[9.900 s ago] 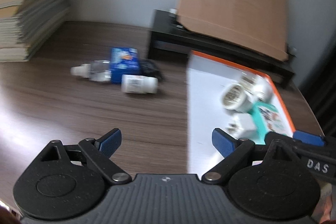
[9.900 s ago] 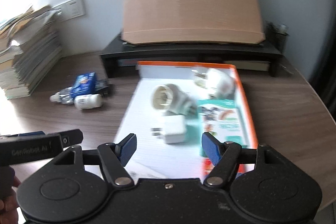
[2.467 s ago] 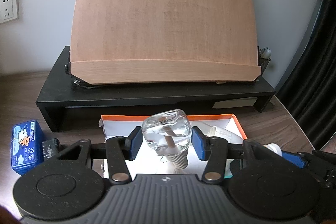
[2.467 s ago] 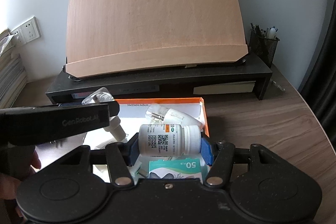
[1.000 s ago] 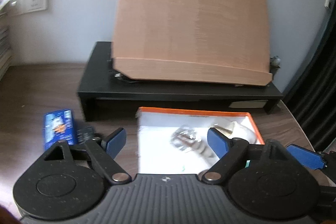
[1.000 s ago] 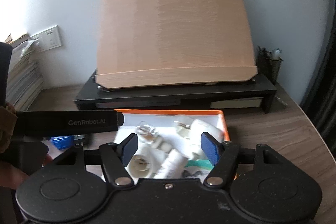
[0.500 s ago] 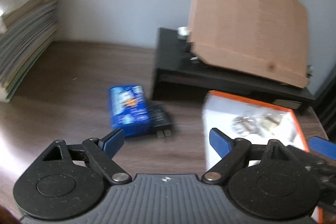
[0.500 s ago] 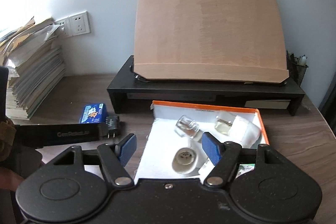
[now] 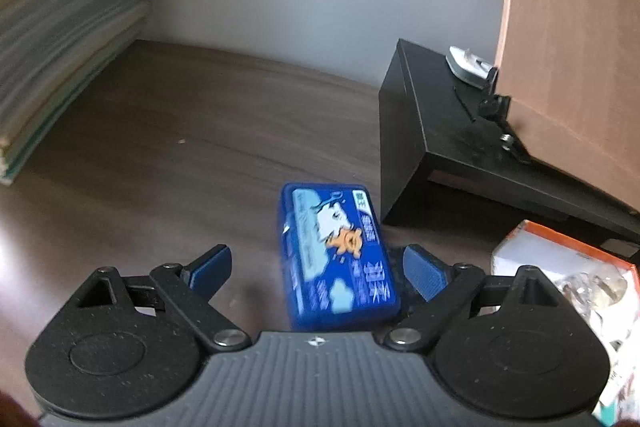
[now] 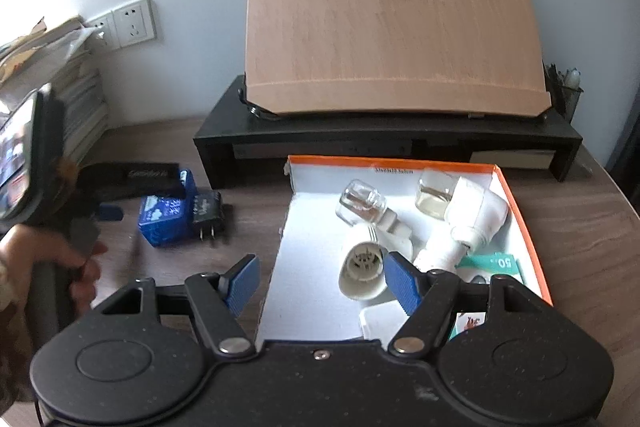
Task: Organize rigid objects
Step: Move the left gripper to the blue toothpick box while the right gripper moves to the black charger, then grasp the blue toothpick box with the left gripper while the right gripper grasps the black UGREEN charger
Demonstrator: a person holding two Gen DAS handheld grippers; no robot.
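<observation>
On the desk (image 10: 580, 227) a shallow box (image 10: 520, 211) lies near the front of a low stand (image 10: 224, 143), which carries a tilted board (image 10: 392, 19) against the far wall. In the box lie a small bottle (image 10: 362, 207), a jar (image 10: 434, 195) and a socket fitting (image 10: 362, 269). Left of the box sits a packet (image 9: 340, 259) with a plug adapter (image 10: 208, 213) touching its right side. Far left, papers (image 9: 60, 39) are stacked.

Blue box (image 9: 338, 257): flat on the desk, printed face up, lying between your left jaws, nearer the right-hand pad, no contact. Black plug adapter (image 10: 208, 213) sits just beside it, prongs toward you. Ahead of your right jaws, the orange-rimmed tray (image 10: 520, 223) holds a glass bottle (image 10: 362, 207) and white socket (image 10: 362, 267), both on their sides.
</observation>
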